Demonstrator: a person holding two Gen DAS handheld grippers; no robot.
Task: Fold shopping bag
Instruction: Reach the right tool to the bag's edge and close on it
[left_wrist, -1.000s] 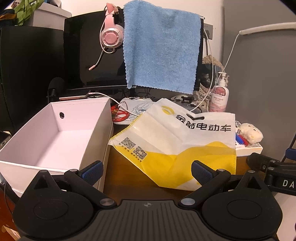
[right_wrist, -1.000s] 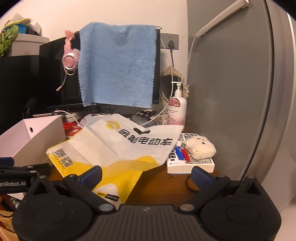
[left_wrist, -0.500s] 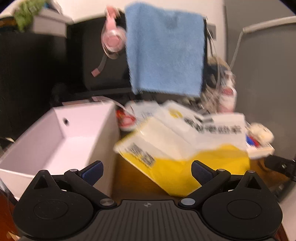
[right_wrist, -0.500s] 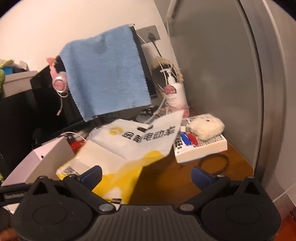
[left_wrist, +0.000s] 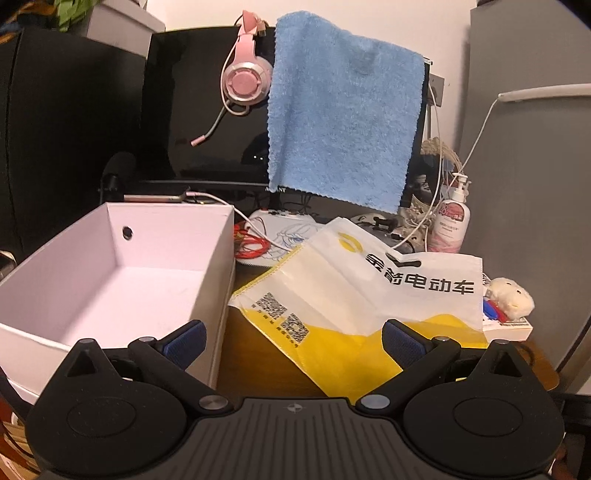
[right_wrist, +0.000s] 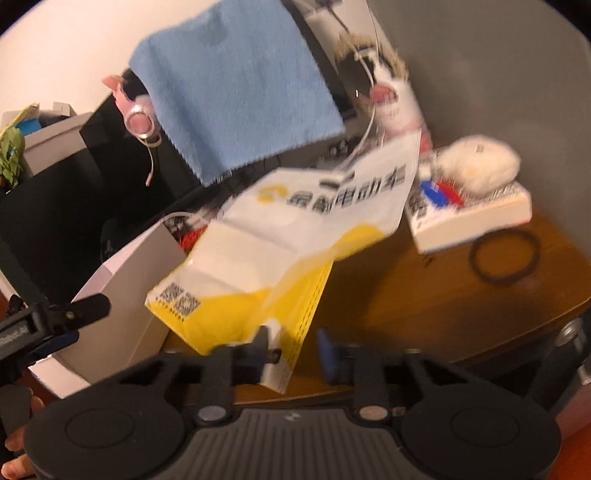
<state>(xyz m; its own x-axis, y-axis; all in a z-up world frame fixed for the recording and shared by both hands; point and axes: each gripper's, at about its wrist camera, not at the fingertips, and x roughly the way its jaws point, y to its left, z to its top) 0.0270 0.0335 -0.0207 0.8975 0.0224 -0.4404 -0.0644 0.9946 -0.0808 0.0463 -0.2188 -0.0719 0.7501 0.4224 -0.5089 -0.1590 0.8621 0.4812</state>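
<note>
The shopping bag (left_wrist: 354, 295) lies on the brown wooden table (right_wrist: 424, 295), just to the right of the white box (left_wrist: 122, 269). The bag is white in its upper part and yellow in its lower part. Its long axis runs from the near-left corner, where two QR codes are printed, toward the far right, where the cut-out handle edge points to the pump bottle (left_wrist: 450, 225). The bag is not flat: it is creased and partly raised.

To the left of the bag, the white box stands open with a round hole in its back wall. Behind the bag there is a black monitor (left_wrist: 207, 122), with a pink headset (left_wrist: 243, 79) and a blue towel (left_wrist: 343, 110) hanging on it. To the right of the bag are a book (right_wrist: 472, 218) with a pale plush toy (right_wrist: 480, 166) on it, and a black ring (right_wrist: 504, 258) on the wood.

Large black Chinese characters are printed on the bag under a yellow logo.

The left gripper (left_wrist: 293, 338) hovers before the bag, jaws spread wide and empty. The right gripper (right_wrist: 295, 354) has its jaws around the bag's near yellow-white corner, but the blur does not show if they pinch it.
</note>
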